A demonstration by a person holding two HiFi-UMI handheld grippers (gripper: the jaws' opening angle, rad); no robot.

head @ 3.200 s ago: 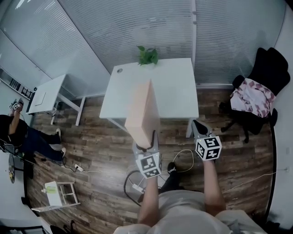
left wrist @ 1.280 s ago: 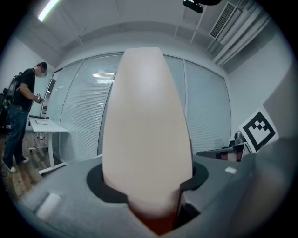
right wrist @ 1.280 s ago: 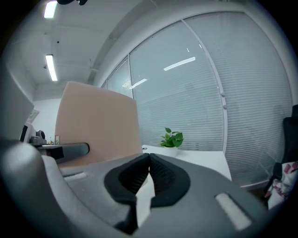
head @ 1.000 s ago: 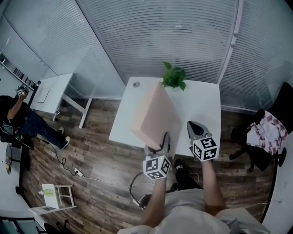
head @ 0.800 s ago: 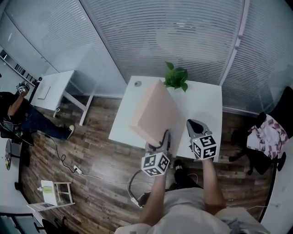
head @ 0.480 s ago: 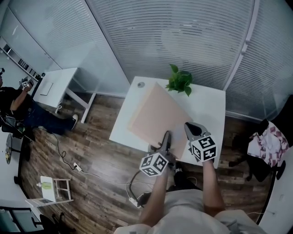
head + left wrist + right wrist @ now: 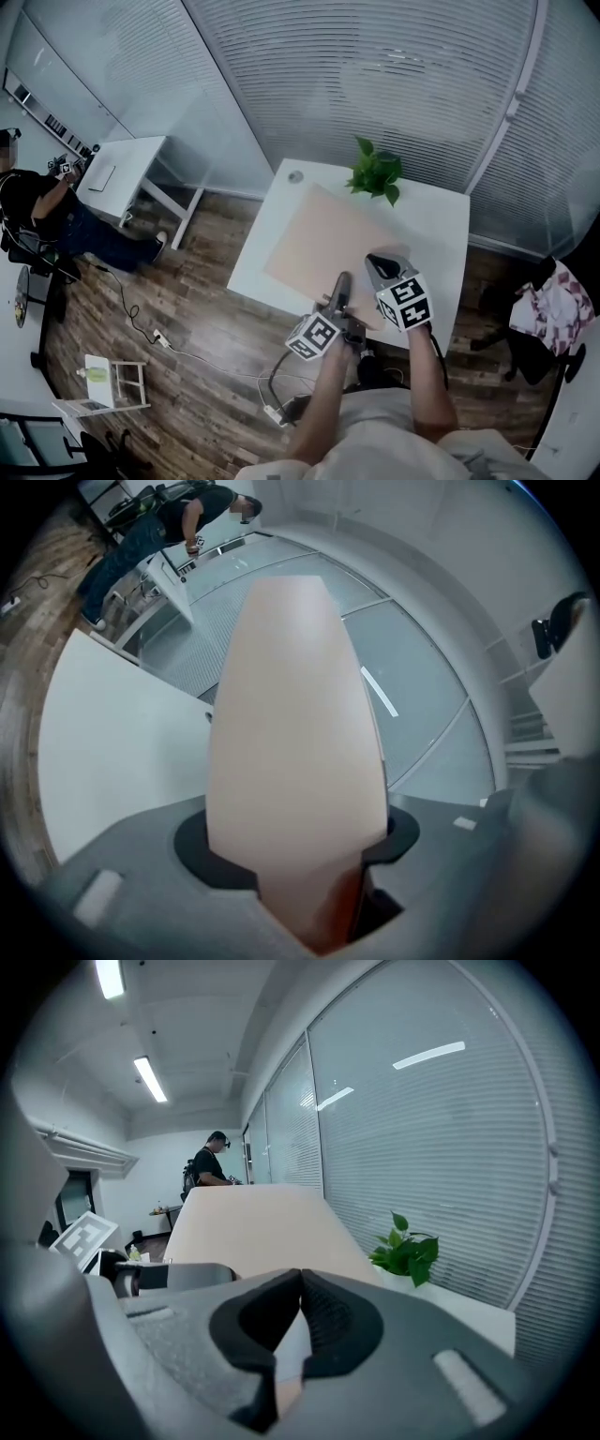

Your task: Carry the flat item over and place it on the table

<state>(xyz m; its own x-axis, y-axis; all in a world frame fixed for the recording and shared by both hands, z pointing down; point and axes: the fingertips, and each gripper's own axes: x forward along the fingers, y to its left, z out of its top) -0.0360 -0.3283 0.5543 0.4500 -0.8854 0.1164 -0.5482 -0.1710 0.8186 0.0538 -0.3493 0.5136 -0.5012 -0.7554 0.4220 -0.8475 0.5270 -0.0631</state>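
Got a flat, pale peach rectangular board clamped by its near edge in the left hand-held gripper. Pinched between both jaws, and in the left gripper view runs straight out ahead and fills the middle of the shot. Sits low and close to level over the white rectangular tabletop, covering most of its left and middle. Can't tell whether the far edge touches the surface or just hangs above it. Reaches with its far corner almost to the small green leafy potted plant at the back of the tabletop.

As for the right hand-held gripper: clenched shut, dark pads meeting tip to tip, gripping nothing. Parked just beside the board's near right edge, looking across the board toward the plant.

Around the room: a person in dark clothes at far left next to a second white desk. Also a dark chair with patterned cloth draped over it at far right. All on brown wood-plank floor with a few cables.
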